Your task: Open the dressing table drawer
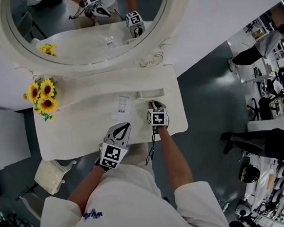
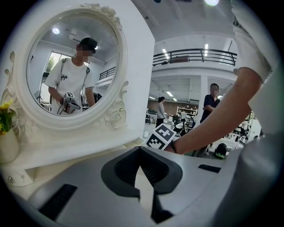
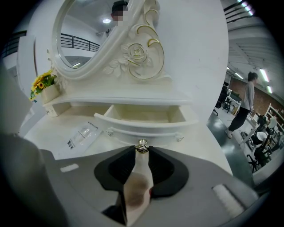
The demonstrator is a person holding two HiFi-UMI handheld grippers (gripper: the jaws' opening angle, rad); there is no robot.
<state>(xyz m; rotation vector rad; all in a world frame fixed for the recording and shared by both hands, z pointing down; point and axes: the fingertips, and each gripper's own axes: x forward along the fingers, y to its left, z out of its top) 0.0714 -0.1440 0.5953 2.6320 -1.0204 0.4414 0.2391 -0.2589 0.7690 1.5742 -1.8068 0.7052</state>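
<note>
The right gripper (image 3: pixel 142 151) has its fingers (image 3: pixel 166 168) pinched on the small metal knob (image 3: pixel 142 145), which sits right at their tips. Just beyond the tips the drawer (image 3: pixel 142 117) stands pulled out from under the mirror (image 3: pixel 84 40), its pale inside showing. The left gripper (image 2: pixel 140 150) hangs over the near edge of the tabletop (image 3: pixel 202 142), with its fingers (image 2: pixel 159 170) met at the tips on nothing. The drawer lies off to their right.
</note>
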